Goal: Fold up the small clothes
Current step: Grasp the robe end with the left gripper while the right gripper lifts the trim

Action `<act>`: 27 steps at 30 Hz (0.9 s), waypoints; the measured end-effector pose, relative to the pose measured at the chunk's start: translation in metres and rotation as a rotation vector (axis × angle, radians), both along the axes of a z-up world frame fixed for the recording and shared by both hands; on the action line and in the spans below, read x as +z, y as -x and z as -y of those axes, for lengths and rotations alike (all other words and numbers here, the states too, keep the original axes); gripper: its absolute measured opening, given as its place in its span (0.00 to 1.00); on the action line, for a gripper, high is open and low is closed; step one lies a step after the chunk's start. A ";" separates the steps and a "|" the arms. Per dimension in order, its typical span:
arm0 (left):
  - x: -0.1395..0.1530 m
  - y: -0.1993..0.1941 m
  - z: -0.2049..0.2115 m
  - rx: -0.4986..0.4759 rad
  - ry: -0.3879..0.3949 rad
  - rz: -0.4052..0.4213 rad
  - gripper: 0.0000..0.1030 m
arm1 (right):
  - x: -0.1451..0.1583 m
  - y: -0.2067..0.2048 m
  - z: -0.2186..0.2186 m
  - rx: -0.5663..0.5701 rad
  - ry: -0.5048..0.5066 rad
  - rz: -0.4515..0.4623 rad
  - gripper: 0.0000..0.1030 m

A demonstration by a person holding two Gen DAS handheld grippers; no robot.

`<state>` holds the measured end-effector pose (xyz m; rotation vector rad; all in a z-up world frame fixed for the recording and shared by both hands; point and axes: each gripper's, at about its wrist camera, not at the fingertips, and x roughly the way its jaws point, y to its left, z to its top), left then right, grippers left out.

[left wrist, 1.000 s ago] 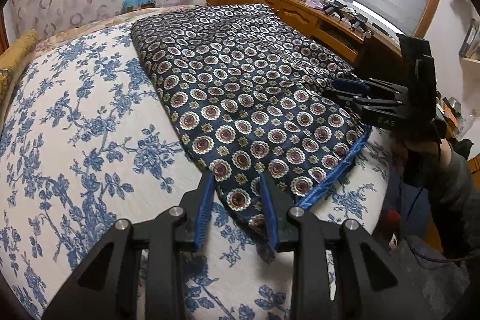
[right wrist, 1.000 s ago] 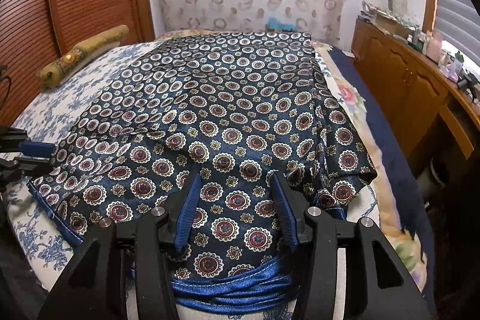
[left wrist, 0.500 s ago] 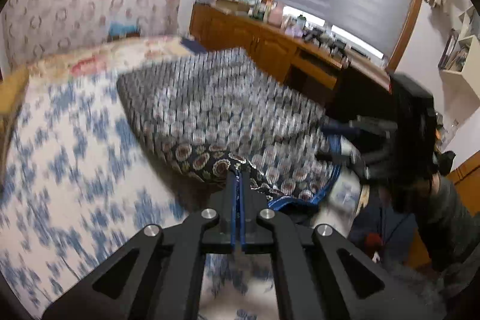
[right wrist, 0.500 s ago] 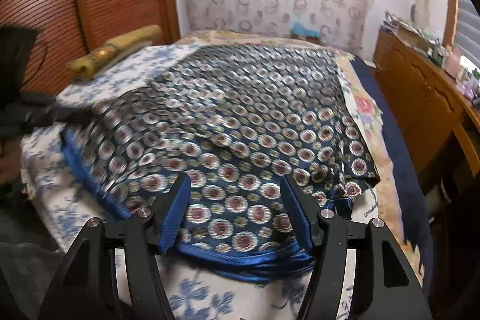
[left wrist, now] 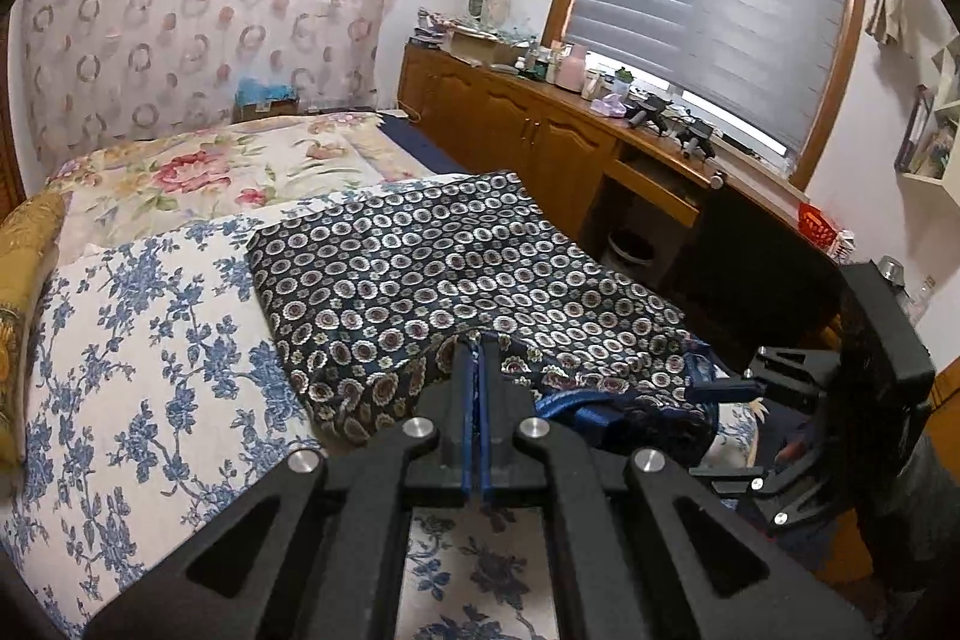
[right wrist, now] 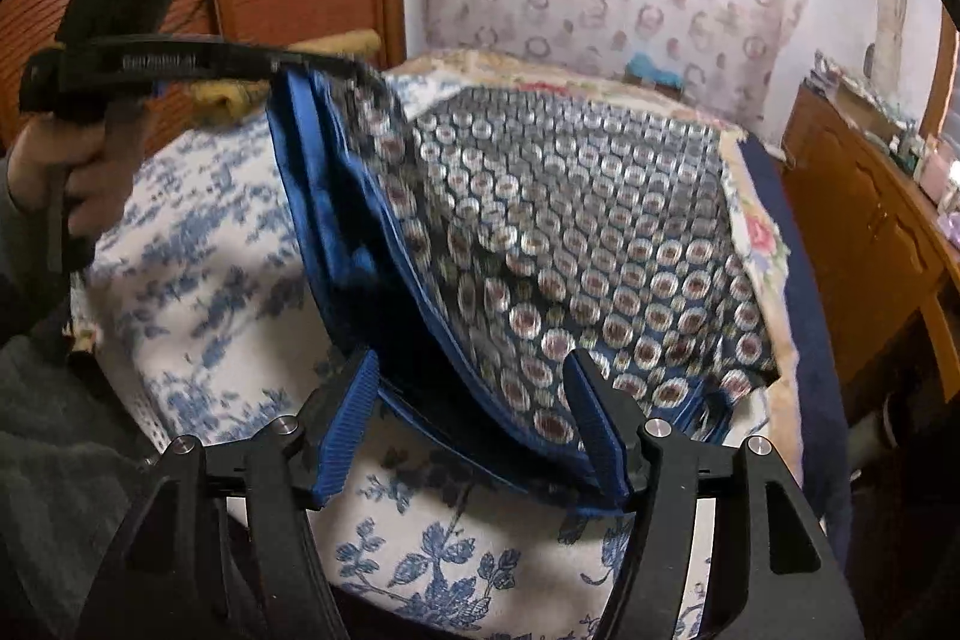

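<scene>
Here, on the bed (left wrist: 150,340) with the blue-flowered white cover: a dark navy garment (left wrist: 420,268) printed with small round medallions and edged in bright blue trim (right wrist: 312,196). Spread over the bed's middle toward the side nearest the wooden cabinets (left wrist: 516,130), far end flat, near end pulled up off the cover.

Left tool (left wrist: 478,358) closed tight on the garment's near edge, blue pads pressed together with a fold of patterned cloth pinched between them. Seen from the right wrist view, up in the top left, with the person's hand (right wrist: 84,172) wrapped round its handle and the cloth hanging down from its tip in a steep, blurred sheet, blue lining showing.

Right tool (right wrist: 471,370) spread wide, blue-padded fingers (right wrist: 348,424) on either side of the garment's lower hem, near the bed's front edge. Right finger looking to overlap the trim; actual contact hard to judge. Nothing clamped between them. Visible too at the right of the left wrist view (left wrist: 798,400), just beside the bunched near corner of the cloth.

Yellow bolster pillow (left wrist: 24,280) along the bed's left side. Pink floral bedding (left wrist: 198,172) beyond the garment's far end.
</scene>
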<state>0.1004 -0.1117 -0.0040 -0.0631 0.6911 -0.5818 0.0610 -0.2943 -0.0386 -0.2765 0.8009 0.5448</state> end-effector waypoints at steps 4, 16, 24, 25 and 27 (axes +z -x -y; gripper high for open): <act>-0.004 -0.004 -0.005 0.018 -0.001 -0.005 0.00 | -0.013 -0.010 0.011 -0.040 0.033 -0.022 0.64; -0.018 -0.017 -0.008 0.041 -0.015 -0.027 0.00 | -0.013 0.001 0.004 0.025 0.024 -0.042 0.64; -0.022 -0.021 -0.013 0.046 -0.018 -0.033 0.00 | -0.023 -0.009 0.005 0.001 0.072 -0.053 0.64; -0.022 -0.021 -0.014 0.046 -0.018 -0.033 0.00 | -0.023 -0.012 0.007 -0.007 0.071 -0.051 0.64; -0.022 -0.021 -0.015 0.047 -0.018 -0.033 0.00 | -0.022 -0.018 0.012 -0.022 0.074 -0.041 0.63</act>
